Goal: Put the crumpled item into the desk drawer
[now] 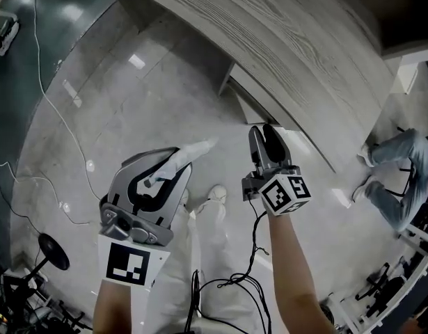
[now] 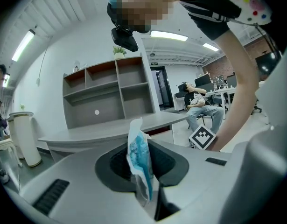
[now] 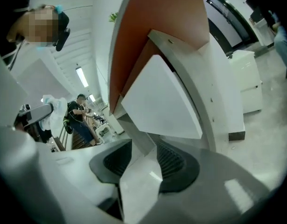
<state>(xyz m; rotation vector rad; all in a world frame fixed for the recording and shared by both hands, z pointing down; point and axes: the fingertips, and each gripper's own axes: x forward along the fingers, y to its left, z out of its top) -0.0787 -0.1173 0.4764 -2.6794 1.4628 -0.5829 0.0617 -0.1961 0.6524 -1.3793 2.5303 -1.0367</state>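
The left gripper (image 1: 173,167) is closed on the crumpled item (image 1: 196,149), a white wrapper with blue print. The left gripper view shows its lower part pinched between the dark pads. The wrapper's long axis runs along the jaws, and its free end sticks out past their tips, pointing far and to the right toward the desk (image 1: 283,40). It hangs over the floor, short of the desk's edge. To its right, the right gripper (image 1: 266,139) has its jaws standing well apart and holds nothing. Its tips are raised just under the near edge of the desk, and a pale panel (image 3: 162,101) beneath the desktop runs into the gap between the pads. I cannot tell whether either pad touches it.
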